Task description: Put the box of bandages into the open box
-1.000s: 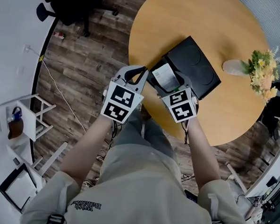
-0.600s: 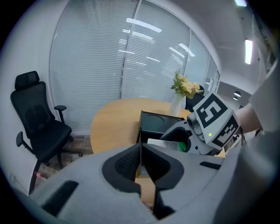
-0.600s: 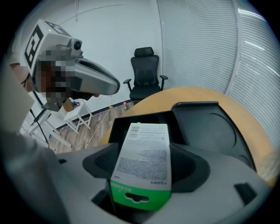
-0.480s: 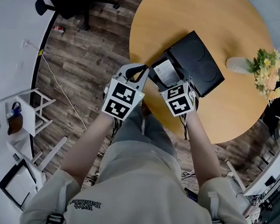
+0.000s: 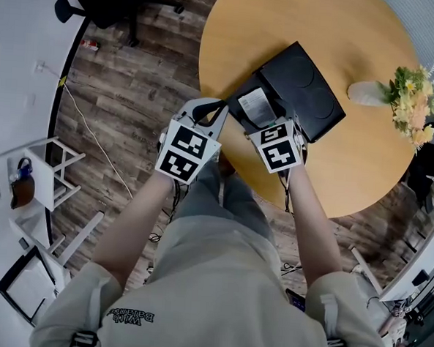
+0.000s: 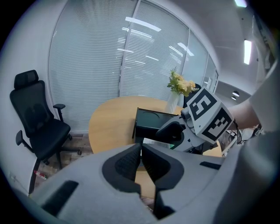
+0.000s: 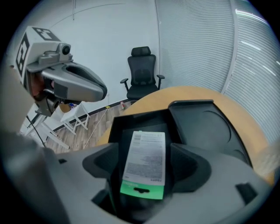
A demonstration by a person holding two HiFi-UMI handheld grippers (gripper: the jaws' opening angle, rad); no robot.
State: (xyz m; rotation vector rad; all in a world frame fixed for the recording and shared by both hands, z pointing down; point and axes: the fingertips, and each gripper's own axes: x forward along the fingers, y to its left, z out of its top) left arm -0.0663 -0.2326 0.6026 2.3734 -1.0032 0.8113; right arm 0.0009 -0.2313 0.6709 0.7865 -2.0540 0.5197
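Note:
The bandage box [image 7: 145,159], white with a green hang tab, lies inside the open black box [image 7: 131,120] near the table's front edge. My right gripper [image 7: 143,168] is open. Its jaws straddle the bandage box, with a dark gap showing on each side. In the head view the bandage box [image 5: 256,105] shows in the black box [image 5: 238,103], just ahead of my right gripper [image 5: 267,127]. My left gripper [image 6: 141,151] is shut with nothing in it. It hovers off the table's left edge [image 5: 210,106] and points toward the black box [image 6: 153,120].
The black box's lid [image 5: 307,83] lies open behind it on the round wooden table [image 5: 349,162]. A vase of flowers [image 5: 405,100] stands at the right. A black office chair [image 6: 37,127] and white stools [image 5: 52,174] stand on the wood floor.
My right gripper and the bandage box have edged slightly forward over the black box. My left gripper has stayed shut in much the same place.

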